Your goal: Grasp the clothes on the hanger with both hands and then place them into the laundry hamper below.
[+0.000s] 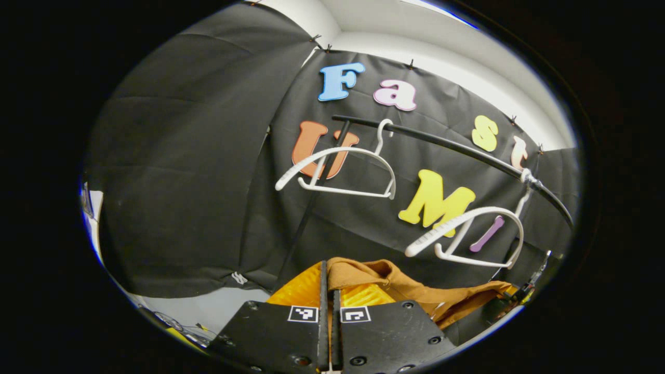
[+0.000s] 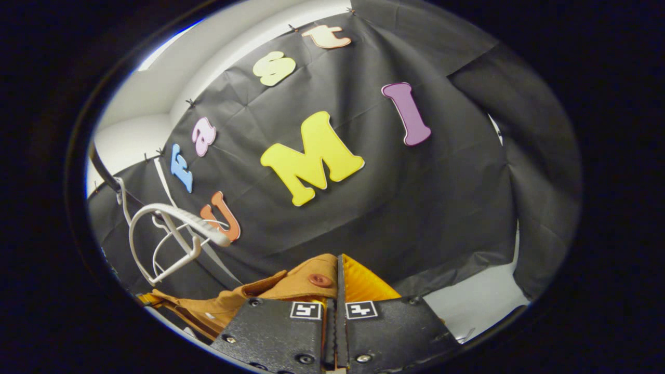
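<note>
A brown garment [image 1: 415, 291] is stretched between my two grippers, off the hangers and below them. In the left gripper view my left gripper [image 1: 329, 283] is shut on one bunched end of it, and the cloth runs away to the lower right. In the right gripper view my right gripper [image 2: 340, 275] is shut on the other end of the garment [image 2: 291, 285], beside a round button [image 2: 320, 280], with cloth trailing to the lower left. Two bare white hangers [image 1: 343, 174] [image 1: 467, 236] hang on a black rail [image 1: 457, 148] above the cloth.
The black cloth booth wall [image 1: 197, 171] stands close behind the rail. A pale floor strip [image 1: 208, 306] shows under its hem, as does another floor strip [image 2: 478, 296]. The hangers [image 2: 171, 231] and the rail end [image 2: 104, 176] sit at the left of the right gripper view.
</note>
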The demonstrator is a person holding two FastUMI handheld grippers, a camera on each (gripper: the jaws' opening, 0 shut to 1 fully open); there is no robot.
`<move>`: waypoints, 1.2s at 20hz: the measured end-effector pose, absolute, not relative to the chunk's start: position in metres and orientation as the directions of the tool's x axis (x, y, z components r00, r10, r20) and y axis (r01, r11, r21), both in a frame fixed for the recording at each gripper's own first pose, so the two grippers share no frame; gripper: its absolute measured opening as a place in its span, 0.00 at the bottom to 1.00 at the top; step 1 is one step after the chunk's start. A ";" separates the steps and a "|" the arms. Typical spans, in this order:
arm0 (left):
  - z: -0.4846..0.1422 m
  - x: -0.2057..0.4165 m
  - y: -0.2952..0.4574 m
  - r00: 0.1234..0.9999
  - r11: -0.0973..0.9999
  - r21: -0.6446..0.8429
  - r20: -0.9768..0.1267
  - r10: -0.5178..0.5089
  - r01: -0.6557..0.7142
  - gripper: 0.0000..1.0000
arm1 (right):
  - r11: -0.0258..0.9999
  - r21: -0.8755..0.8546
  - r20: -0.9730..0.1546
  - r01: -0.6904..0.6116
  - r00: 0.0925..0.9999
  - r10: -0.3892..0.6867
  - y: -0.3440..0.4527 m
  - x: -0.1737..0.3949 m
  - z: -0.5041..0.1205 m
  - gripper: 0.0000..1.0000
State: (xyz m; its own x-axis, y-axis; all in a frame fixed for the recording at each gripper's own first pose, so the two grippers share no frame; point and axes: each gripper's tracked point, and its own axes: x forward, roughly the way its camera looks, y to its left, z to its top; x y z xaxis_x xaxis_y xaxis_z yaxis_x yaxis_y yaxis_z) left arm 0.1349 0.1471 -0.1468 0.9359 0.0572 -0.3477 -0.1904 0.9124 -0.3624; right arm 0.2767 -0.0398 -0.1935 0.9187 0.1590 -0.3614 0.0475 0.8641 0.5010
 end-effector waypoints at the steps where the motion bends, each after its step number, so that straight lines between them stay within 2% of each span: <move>1: -0.147 0.132 0.145 0.938 0.915 -0.360 -0.342 0.050 -0.181 0.07 | 0.865 0.498 -0.370 0.054 0.916 0.156 -0.038 0.271 -0.197 0.04; 2: -0.145 0.130 0.140 0.941 0.919 -0.355 -0.336 0.044 -0.170 0.02 | 0.868 0.494 -0.375 0.049 0.913 0.161 -0.034 0.266 -0.199 0.04; 7: -0.136 0.118 0.121 0.950 0.943 -0.319 -0.311 -0.013 -0.092 0.02 | 0.895 0.446 -0.383 0.015 0.907 0.175 -0.010 0.241 -0.198 0.04; 8: -0.134 0.117 0.117 0.951 0.943 -0.323 -0.307 -0.026 -0.078 0.07 | 0.898 0.441 -0.382 0.007 0.906 0.181 -0.006 0.236 -0.196 0.04; 11: -0.126 0.110 0.105 0.954 0.941 -0.337 -0.290 -0.076 -0.027 0.07 | 0.909 0.416 -0.375 -0.024 0.906 0.196 0.009 0.219 -0.187 0.04; 16: -0.114 0.102 0.065 0.941 0.936 -0.330 -0.261 -0.214 0.122 0.06 | 0.915 0.390 -0.361 -0.101 0.897 0.253 0.049 0.192 -0.168 0.04; 17: -0.112 0.100 0.056 0.934 0.930 -0.334 -0.259 -0.245 0.151 0.02 | 0.912 0.392 -0.354 -0.123 0.895 0.273 0.058 0.185 -0.161 0.04; 18: -0.110 0.099 0.047 0.928 0.925 -0.335 -0.254 -0.271 0.179 0.07 | 0.910 0.389 -0.347 -0.142 0.893 0.288 0.068 0.180 -0.156 0.04; 22: -0.098 0.095 0.021 0.904 0.895 -0.357 -0.231 -0.360 0.265 0.07 | 0.903 0.373 -0.324 -0.215 0.881 0.343 0.102 0.159 -0.136 0.04; 23: -0.096 0.093 0.016 0.900 0.889 -0.361 -0.224 -0.375 0.281 0.02 | 0.900 0.373 -0.323 -0.224 0.878 0.353 0.111 0.155 -0.133 0.04; 24: -0.094 0.091 0.009 0.891 0.882 -0.362 -0.222 -0.396 0.302 0.02 | 0.895 0.378 -0.323 -0.238 0.872 0.368 0.120 0.149 -0.130 0.04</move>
State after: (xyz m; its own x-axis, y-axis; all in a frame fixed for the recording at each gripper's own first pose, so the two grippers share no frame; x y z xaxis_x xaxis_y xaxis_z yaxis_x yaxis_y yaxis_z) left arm 0.0909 0.0092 -0.0943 0.8912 -0.3957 -0.2219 0.3017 0.8822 -0.3616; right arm 0.1494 0.1195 -0.1302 0.8719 0.3681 -0.3230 -0.2378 0.8948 0.3780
